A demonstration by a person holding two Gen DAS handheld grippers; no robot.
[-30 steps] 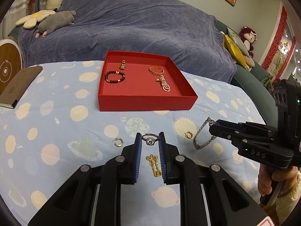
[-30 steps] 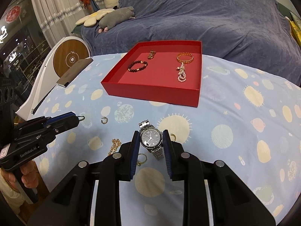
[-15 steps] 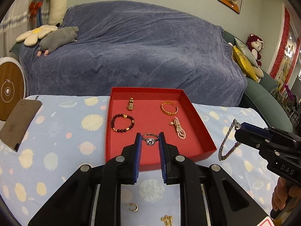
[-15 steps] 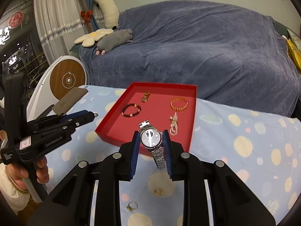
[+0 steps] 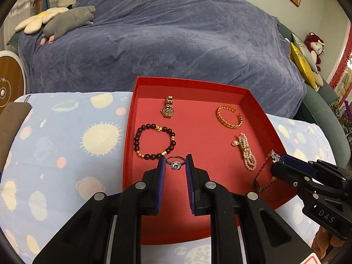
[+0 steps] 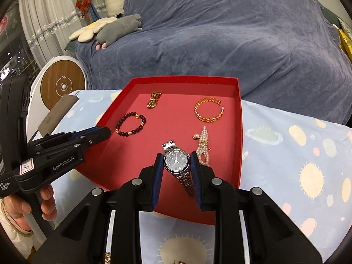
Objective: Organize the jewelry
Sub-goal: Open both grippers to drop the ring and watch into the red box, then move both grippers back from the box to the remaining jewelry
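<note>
My left gripper [image 5: 175, 160] is shut on a silver ring with a clear stone [image 5: 175, 165], held just above the near-left floor of the red tray [image 5: 129, 132]. My right gripper [image 6: 177, 155] is shut on a silver watch with a dark dial [image 6: 176, 162]; its band hangs down over the tray [image 6: 239, 132]. In the tray lie a dark bead bracelet [image 5: 154, 142], a gold link watch [image 5: 169, 110], a gold bangle [image 5: 228, 117] and a pearl bracelet [image 5: 246, 154]. Each gripper shows in the other's view, the right gripper [image 5: 283, 166] and the left gripper [image 6: 103, 133].
The tray sits on a light blue cloth with planets [image 5: 66, 143]. A brown flat case [image 5: 11, 127] lies at the table's left edge. Behind stands a sofa under a blue blanket [image 5: 176, 44] with plush toys [image 5: 66, 22]. A person's hand [image 6: 33, 206] holds the left gripper.
Both grippers have moved forward from over the loose jewelry on the cloth to above the red tray. The ring and the watch stayed in their grips.
</note>
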